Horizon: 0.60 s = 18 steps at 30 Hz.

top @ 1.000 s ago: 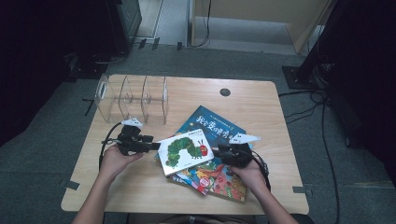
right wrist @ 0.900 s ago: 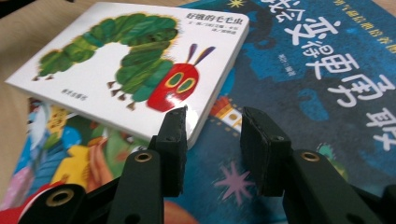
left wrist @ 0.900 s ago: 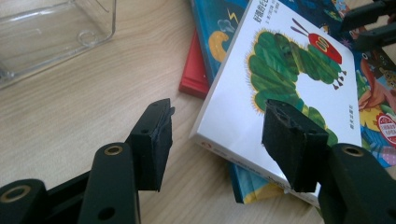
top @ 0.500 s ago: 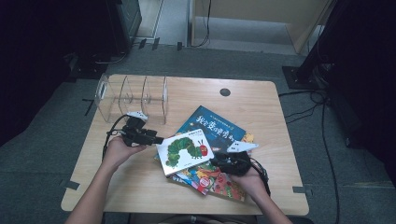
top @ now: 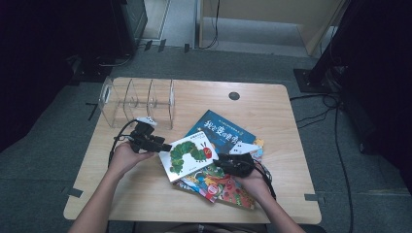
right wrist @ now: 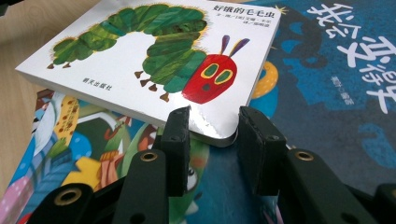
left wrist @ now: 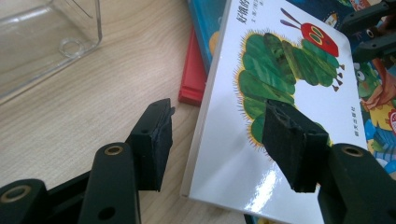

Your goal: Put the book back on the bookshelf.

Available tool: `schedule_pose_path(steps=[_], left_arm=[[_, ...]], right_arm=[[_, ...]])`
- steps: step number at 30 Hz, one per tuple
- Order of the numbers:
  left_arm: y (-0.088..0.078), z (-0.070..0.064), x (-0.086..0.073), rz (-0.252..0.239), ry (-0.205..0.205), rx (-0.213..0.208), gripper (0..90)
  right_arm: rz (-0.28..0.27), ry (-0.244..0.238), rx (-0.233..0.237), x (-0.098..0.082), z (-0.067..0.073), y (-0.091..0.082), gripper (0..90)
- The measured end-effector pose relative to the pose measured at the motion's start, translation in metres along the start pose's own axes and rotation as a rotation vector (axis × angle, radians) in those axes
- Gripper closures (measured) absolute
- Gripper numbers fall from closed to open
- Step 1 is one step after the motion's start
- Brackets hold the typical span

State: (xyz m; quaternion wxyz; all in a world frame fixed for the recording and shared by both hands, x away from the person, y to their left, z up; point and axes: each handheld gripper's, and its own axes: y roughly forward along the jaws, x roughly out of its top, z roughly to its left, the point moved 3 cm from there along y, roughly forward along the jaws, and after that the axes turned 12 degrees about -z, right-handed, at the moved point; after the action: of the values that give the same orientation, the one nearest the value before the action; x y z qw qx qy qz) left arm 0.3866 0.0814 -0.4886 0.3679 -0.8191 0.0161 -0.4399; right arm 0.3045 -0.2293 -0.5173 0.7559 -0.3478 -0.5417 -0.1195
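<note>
The caterpillar book [top: 188,155] lies atop the other books [top: 221,182], lifted off them at one corner. The right hand-held gripper [right wrist: 212,140] has been closing its jaws around that corner; the left hand-held gripper [left wrist: 215,140] straddles the opposite edge, jaws apart. Next, probably, both clamp and lift toward the clear rack [top: 137,101] beyond

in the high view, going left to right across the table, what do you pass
clear plastic rack → left gripper → caterpillar book → right gripper → blue book; a colourful picture book lies under the caterpillar book, so its place in the order is unclear.
</note>
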Motion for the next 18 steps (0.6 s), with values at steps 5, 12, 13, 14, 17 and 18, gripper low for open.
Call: schedule_pose_path(steps=[5,12,13,14,17,18], left_arm=[[0.004,0.001,-0.001,0.028,-0.009,-0.011,43.7],[0.006,0.0,-0.002,0.045,0.01,-0.013,41.3],[0.006,0.0,-0.003,0.046,0.007,-0.015,41.4],[0.006,0.0,-0.003,0.049,-0.002,-0.017,41.4],[0.006,0.002,-0.003,0.063,-0.021,-0.04,41.3],[0.006,0.002,-0.003,0.06,-0.02,-0.037,40.7]], right_arm=[[0.0,-0.007,0.016,0.004,-0.003,0.007,62.3],[-0.005,-0.005,0.004,0.009,-0.003,0.018,62.7],[-0.004,0.002,0.0,0.009,-0.003,0.019,62.8],[-0.003,0.005,-0.003,0.009,-0.003,0.02,62.7],[0.001,0.009,-0.013,0.01,-0.002,0.019,61.9],[0.01,0.007,-0.025,0.01,-0.002,0.017,62.4]])
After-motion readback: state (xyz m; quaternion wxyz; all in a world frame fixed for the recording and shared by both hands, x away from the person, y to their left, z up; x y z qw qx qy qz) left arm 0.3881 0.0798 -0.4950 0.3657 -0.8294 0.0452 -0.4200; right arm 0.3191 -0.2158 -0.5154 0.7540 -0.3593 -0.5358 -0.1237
